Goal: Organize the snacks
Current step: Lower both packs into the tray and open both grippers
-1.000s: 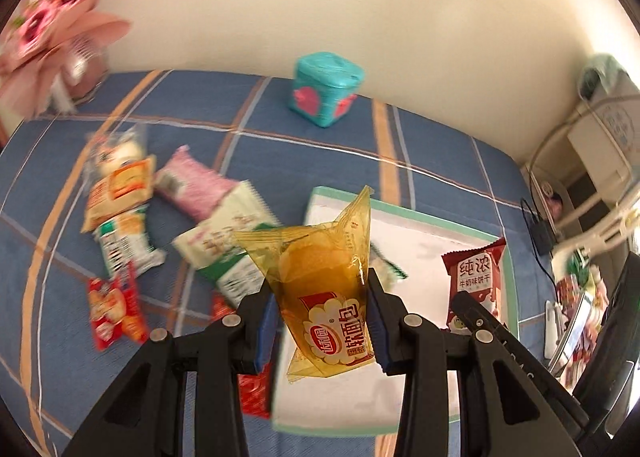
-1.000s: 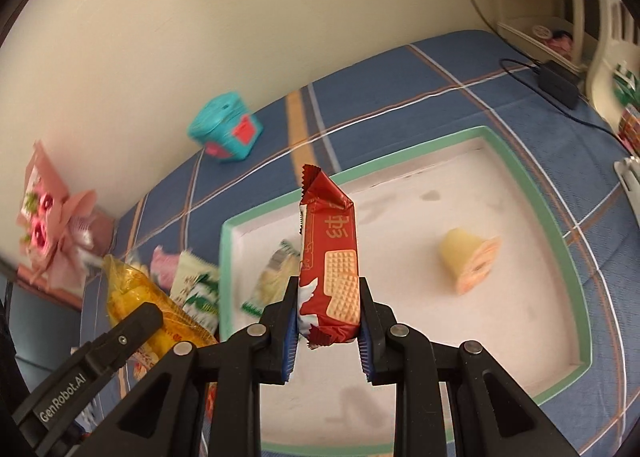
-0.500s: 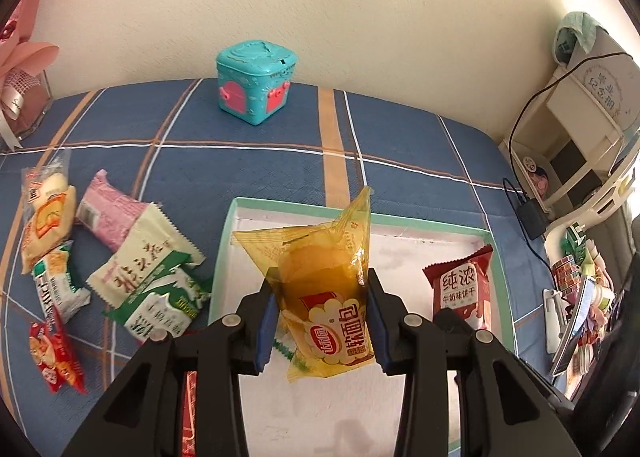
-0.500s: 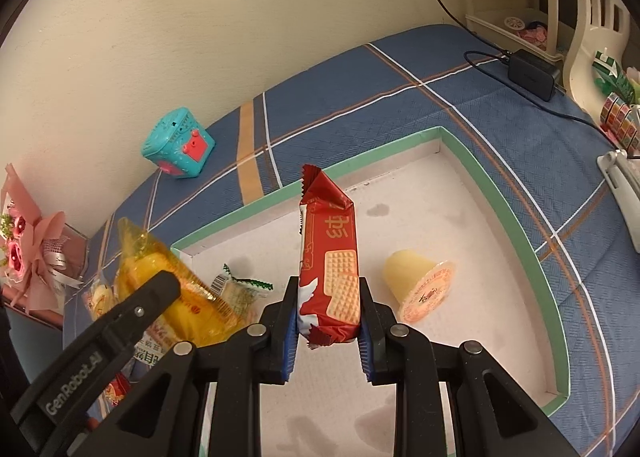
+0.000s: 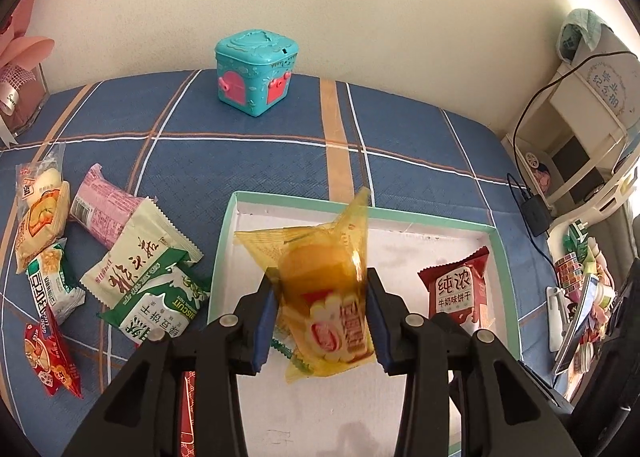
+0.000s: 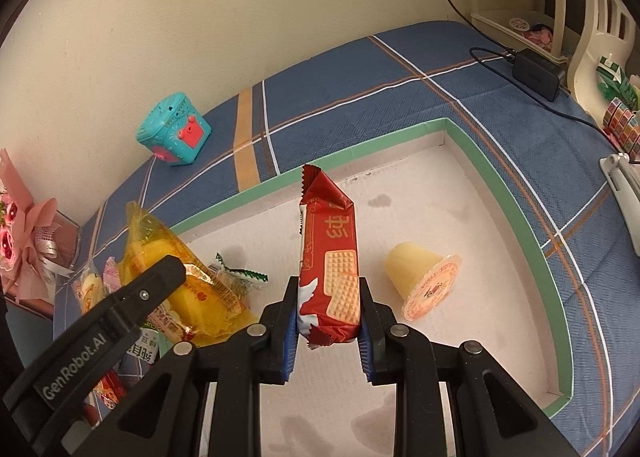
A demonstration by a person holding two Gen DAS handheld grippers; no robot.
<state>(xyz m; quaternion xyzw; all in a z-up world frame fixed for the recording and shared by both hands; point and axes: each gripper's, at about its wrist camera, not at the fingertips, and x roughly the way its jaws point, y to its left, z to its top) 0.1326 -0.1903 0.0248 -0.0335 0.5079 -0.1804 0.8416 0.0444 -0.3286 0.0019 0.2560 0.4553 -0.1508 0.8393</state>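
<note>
- Left gripper [image 5: 322,323]: jaws closed on the yellow bag [image 5: 320,293], a clear wrapper with a bun inside, held upright over the near left part of the tray [image 5: 502,257].
- Right gripper [image 6: 328,327]: jaws closed on the lower end of the red biscuit pack [image 6: 330,261], which stands upright above the tray floor, roughly mid-tray.
- Tray contents: a jelly cup [image 6: 426,279] lying on its side, and a small green-edged sweet [image 6: 236,277] beside the yellow bag. Both rest on the white floor inside the green rim.
- Loose snacks [image 5: 132,257]: several packets lie on the blue checked cloth [image 5: 400,129] left of the tray, outside it.
- Step in hand (judged): delivery of two snacks into the tray, both poised for release; neither visibly rests on the floor.
- Next move (judged): lower each packet to a bare patch, clear of the cup and sweet, then part the jaws. The yellow bag is slack and may flop sideways on release.
- Remaining (judged): the packets on the cloth are yet to be collected.
</note>
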